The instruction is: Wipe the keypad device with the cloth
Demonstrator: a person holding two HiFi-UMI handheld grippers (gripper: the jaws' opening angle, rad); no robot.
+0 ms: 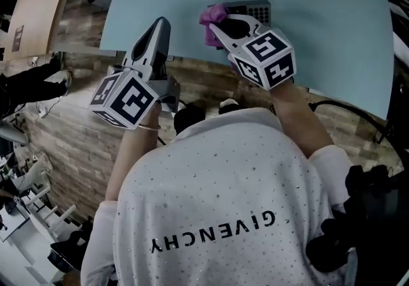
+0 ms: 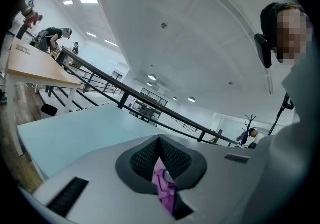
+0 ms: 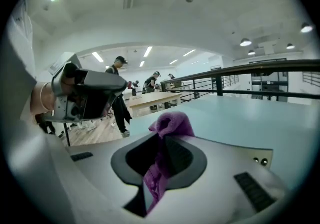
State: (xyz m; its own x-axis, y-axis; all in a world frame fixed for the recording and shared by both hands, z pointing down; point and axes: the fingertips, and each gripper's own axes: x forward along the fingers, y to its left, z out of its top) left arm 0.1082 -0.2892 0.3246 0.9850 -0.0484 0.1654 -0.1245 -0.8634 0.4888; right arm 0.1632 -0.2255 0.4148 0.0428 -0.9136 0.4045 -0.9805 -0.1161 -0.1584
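Note:
A grey keypad device (image 1: 252, 9) lies on the light-blue table (image 1: 319, 35) near its front edge. My right gripper (image 1: 217, 27) is shut on a purple cloth (image 1: 213, 19), whose bunched end rests at the device's left side. In the right gripper view the cloth (image 3: 172, 123) sticks up above the closed tips of that gripper (image 3: 165, 135). My left gripper (image 1: 161, 22) hovers at the table's front edge, left of the device, its jaws together. In its own view the left gripper (image 2: 159, 139) points up towards the ceiling. A purple strip shows behind its tips; I cannot tell what it is.
A wooden table (image 1: 38, 3) stands at the far left over the plank floor (image 1: 83, 144). Black cables (image 1: 345, 109) run by the table's right front. A black railing (image 3: 260, 75) lies beyond the table, and people (image 3: 117, 92) stand at a distant bench.

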